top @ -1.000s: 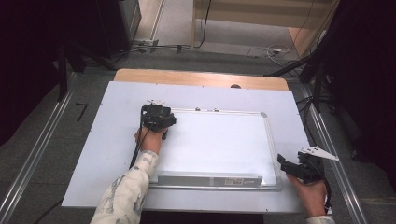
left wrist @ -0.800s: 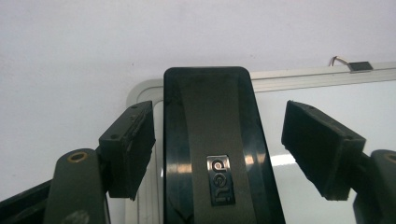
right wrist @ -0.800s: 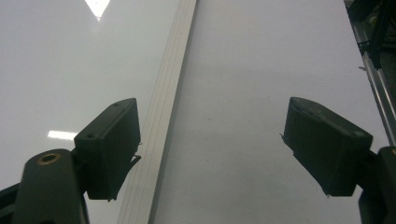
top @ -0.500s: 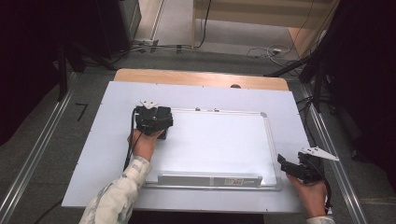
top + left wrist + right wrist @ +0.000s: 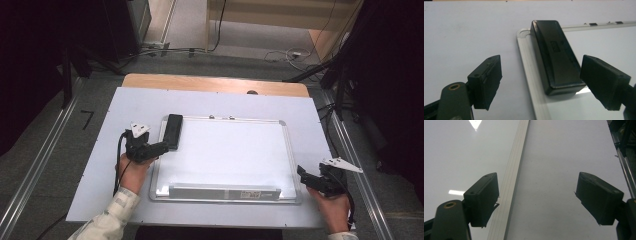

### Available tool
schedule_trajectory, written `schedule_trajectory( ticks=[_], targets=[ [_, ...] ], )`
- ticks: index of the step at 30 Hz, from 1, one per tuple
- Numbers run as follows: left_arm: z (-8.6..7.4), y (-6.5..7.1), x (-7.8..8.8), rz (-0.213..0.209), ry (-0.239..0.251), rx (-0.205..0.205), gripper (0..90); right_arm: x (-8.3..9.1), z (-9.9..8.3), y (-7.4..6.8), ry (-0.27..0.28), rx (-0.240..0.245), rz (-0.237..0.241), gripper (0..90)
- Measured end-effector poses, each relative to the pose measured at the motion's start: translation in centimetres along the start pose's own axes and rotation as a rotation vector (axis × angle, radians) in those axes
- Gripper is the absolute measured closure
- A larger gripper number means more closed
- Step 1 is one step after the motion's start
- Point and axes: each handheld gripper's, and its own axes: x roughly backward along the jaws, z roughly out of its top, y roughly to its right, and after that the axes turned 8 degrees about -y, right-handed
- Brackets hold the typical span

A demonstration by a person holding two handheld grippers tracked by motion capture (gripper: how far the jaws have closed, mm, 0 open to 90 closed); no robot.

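So the left gripper (image 5: 162,147) backed off toward the board's left edge, jaws just opened, nothing gripped. The black eraser (image 5: 555,55) sits past it on the whiteboard's (image 5: 230,155) top-left corner. Right gripper (image 5: 302,172) is released too, at the right edge.

A black eraser (image 5: 555,56) at the far left of the scene looks like glossy moulded plastic, smooth enough to catch light along its edges. It rests on a whiteboard (image 5: 225,155) whose writing surface is slick and shiny, mirroring ceiling lights, with a ridged frame (image 5: 511,182) that looks like brushed pale metal. Under it, the table (image 5: 135,105) has a matt, smooth, pale grey-blue top; a strip of light wood (image 5: 200,84) shows along its far edge. The gripper pads (image 5: 489,80) look like dull black rubber or plastic.
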Motion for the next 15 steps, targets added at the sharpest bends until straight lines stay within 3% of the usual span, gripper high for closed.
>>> schedule_trajectory(
  ticks=[5,10,15],
  targets=[
    [-0.8,-0.6,1.0,-0.010,0.004,0.002,18.0,0.0,0.0,-0.1,-0.002,0.001,-0.003,17.2],
    [-1.6,-0.7,2.0,0.008,0.014,-0.045,17.7,0.1,0.0,0.0,0.000,0.001,-0.001,17.2],
    [-2.5,-1.4,2.9,0.011,0.014,-0.030,17.7,0.2,-0.1,0.1,0.005,0.000,-0.002,17.2]
  ],
)
